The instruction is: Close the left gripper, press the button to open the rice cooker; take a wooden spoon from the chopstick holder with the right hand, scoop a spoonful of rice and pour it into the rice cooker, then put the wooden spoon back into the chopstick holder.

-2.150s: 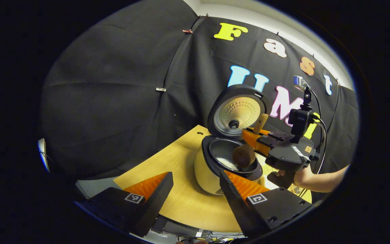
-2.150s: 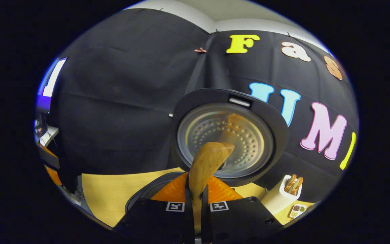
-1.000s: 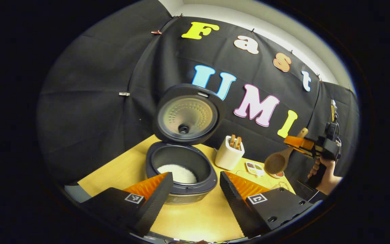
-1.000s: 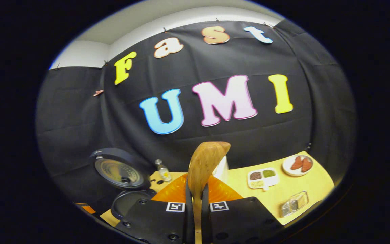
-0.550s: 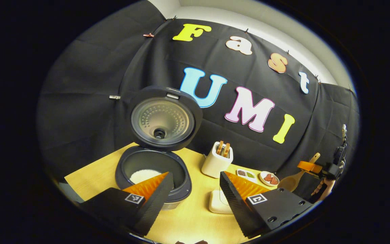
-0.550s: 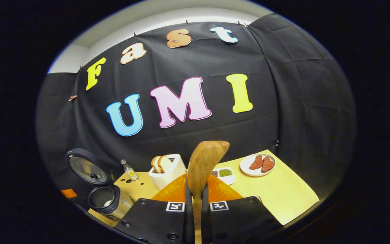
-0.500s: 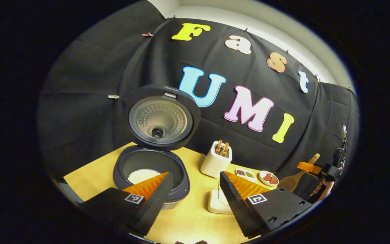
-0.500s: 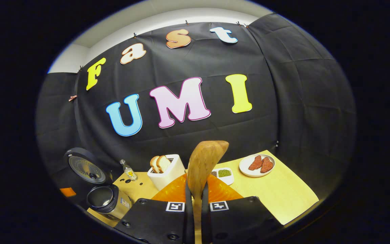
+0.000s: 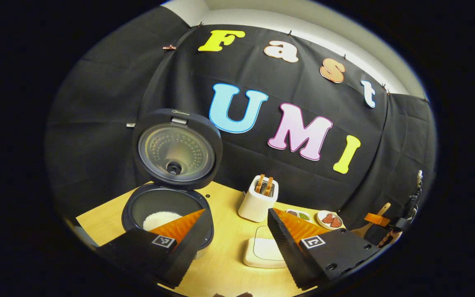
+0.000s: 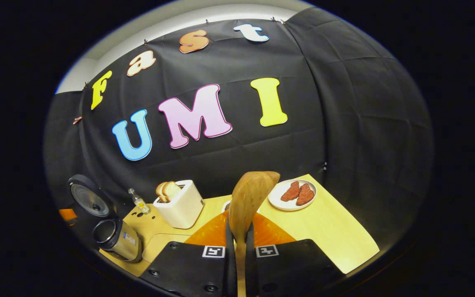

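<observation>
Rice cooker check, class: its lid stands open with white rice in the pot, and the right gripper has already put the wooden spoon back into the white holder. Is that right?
Not quite. The rice cooker is open with rice inside, but the right gripper view shows the right gripper shut on the wooden spoon, away from the white holder.

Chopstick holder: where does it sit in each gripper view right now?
Left gripper view: chopstick holder just right of centre, right of the open rice cooker.
Right gripper view: lower left, left of the wooden spoon.
Shared landmark: rice cooker.
</observation>
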{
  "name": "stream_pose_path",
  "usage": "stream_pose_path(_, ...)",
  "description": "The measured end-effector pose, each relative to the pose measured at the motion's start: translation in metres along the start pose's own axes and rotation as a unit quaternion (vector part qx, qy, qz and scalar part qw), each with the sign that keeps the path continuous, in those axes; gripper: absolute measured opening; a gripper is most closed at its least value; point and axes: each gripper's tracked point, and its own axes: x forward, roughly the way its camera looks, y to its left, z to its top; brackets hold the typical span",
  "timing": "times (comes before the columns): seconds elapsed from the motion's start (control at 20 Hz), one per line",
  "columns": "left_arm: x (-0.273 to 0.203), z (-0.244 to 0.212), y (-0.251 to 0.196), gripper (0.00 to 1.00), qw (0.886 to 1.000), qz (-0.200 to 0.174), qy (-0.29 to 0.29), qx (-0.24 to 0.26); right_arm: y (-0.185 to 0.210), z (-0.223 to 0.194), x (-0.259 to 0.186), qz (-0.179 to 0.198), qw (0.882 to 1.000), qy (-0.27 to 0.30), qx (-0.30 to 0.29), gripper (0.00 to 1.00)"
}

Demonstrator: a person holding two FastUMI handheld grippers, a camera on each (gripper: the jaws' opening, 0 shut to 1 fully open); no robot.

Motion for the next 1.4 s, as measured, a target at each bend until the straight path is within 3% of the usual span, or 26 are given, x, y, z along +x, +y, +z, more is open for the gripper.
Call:
stream_pose_path(0.2, 0.000, -0.002, -0.020, 0.95, 1.000, 0.002, -0.004, 0.009, -0.025, -0.008, 0.026, -0.012, 1.000, 0.007, 0.024, 0.12)
stream_pose_path(0.6, -0.004, -0.007, -0.022, 0.95, 0.998, 0.045, 0.005, 0.035, -0.064, -0.063, 0.073, -0.038, 0.995, 0.061, 0.072, 0.12)
stream_pose_path(1.05, -0.019, -0.007, -0.005, 0.95, 0.995, 0.092, 0.011, 0.022, -0.079, -0.110, 0.078, -0.070, 0.984, 0.094, 0.131, 0.12)
stream_pose_path(1.3, -0.023, 0.010, 0.006, 0.95, 0.994, 0.106, 0.005, 0.034, -0.069, -0.102, 0.066, -0.060, 0.989, 0.078, 0.108, 0.21)
stream_pose_path(1.4, -0.023, 0.024, 0.011, 0.95, 0.993, 0.109, 0.001, 0.040, -0.068, -0.088, 0.062, -0.065, 0.992, 0.063, 0.092, 0.33)
